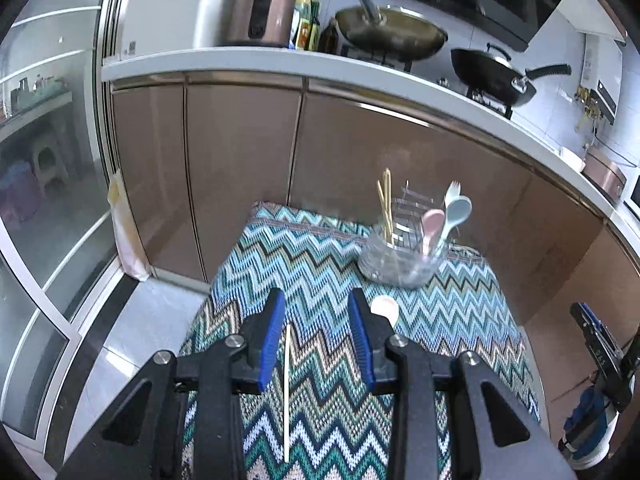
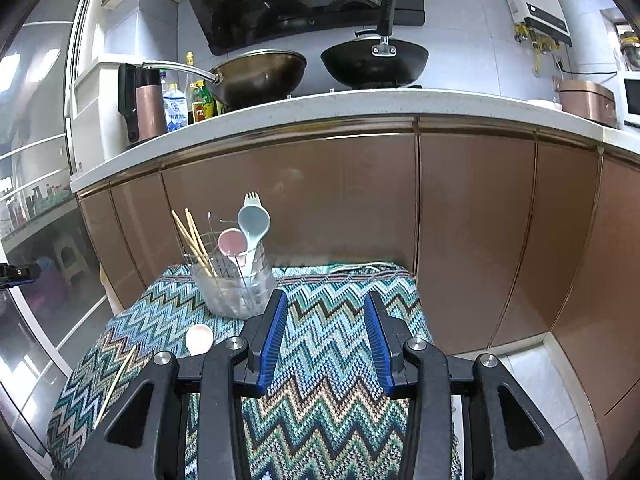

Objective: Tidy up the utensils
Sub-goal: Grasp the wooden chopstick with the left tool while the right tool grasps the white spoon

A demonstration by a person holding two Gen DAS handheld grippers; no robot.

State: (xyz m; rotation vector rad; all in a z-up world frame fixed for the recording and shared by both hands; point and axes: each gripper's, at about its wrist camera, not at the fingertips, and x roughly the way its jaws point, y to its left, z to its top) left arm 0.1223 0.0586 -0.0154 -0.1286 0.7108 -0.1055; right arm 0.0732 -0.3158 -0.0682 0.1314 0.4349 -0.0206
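A clear utensil holder [image 1: 400, 258] [image 2: 234, 288] stands at the far side of a zigzag-patterned cloth [image 1: 320, 264] [image 2: 332, 340]. It holds chopsticks, a pink spoon, a blue spoon and a fork. A single pale chopstick [image 1: 286, 392] [image 2: 116, 384] lies on the cloth, between the fingers of my open left gripper [image 1: 316, 344]. A pink spoon [image 1: 385, 309] [image 2: 199, 339] lies on the cloth just right of the left gripper, its handle hidden. My right gripper [image 2: 326, 340] is open and empty over the cloth, right of the holder.
Brown cabinet doors [image 2: 472, 232] rise behind the cloth under a white counter [image 2: 360, 104] with two woks, bottles and a kettle. Glass doors [image 1: 48, 200] stand at the left. Tiled floor [image 1: 132, 340] lies left of the cloth.
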